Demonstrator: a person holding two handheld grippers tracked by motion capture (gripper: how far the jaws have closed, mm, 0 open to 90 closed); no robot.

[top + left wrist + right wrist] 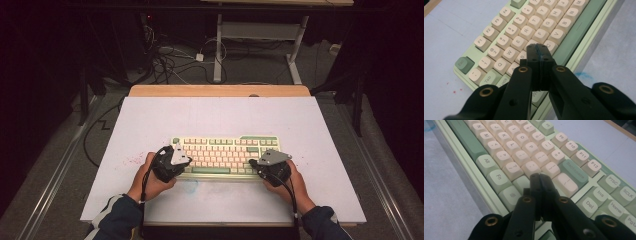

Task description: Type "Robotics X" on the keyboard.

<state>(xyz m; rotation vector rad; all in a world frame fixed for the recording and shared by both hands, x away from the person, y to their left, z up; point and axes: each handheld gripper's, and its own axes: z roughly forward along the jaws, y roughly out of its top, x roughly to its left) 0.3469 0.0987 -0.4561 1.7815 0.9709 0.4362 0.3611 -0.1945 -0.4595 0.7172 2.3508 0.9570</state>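
Keyboard: we see a pale green keyboard (225,155) with cream keys and green accent keys lying flat on the white table top (150,125), in the near half of it, roughly centred left to right, its long side running left to right.

Left gripper: our left gripper (170,162) sits over the keyboard's left end, held by the left hand (150,177) at the near left corner. In the left gripper view (539,51) its 2 black jaws are pressed together with nothing between them, the tips poised over the letter keys just beside the C key (550,45). We cannot tell whether the tips touch a key.

Right gripper: our right gripper (270,167) sits over the keyboard's right end, held by the right hand (292,182) at the near right corner. In the right gripper view (539,178) its 2 jaws are also together and hold nothing, the tips above the keys between the punctuation keys and the large cream key (564,184) below Backspace (573,173). Contact with a key cannot be made out.

Spacing: the 2 grippers are well apart, 1 at each end of the keyboard.

Table marks: small red specks (131,161) left of the keyboard, a faint blue smear (191,186) just near of it.

Surroundings: a wooden edge (220,90) along the far side of the table, cables (170,60) on the floor beyond.
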